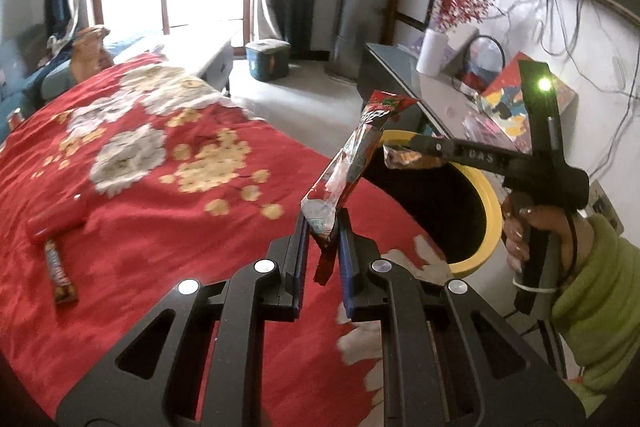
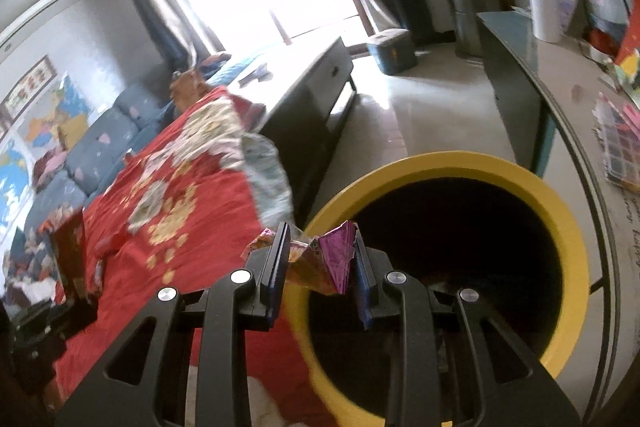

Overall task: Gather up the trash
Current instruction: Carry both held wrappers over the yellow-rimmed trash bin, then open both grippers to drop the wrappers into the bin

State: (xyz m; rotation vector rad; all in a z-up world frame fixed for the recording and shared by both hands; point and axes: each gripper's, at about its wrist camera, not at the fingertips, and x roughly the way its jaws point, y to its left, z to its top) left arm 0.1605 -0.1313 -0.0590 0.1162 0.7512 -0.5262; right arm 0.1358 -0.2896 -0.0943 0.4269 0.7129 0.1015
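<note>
My left gripper (image 1: 323, 227) is shut on a long red and clear snack wrapper (image 1: 352, 163) that stands up from the jaws, above the red bed cover near the bin. My right gripper (image 2: 320, 247) is shut on a crumpled purple and orange wrapper (image 2: 328, 261) and holds it over the near rim of the yellow-rimmed black trash bin (image 2: 560, 203). The right gripper (image 1: 396, 151) also shows in the left wrist view over the bin (image 1: 490, 195). A candy bar wrapper (image 1: 60, 273) and a red packet (image 1: 56, 221) lie on the bed at the left.
The bed with the red flowered cover (image 1: 160, 227) fills the left. A grey desk (image 1: 400, 67) with a white roll, flowers, boxes and cables runs along the right wall. A green box (image 1: 267, 59) stands on the floor by the window. A dark bench (image 2: 312, 87) stands beyond the bed.
</note>
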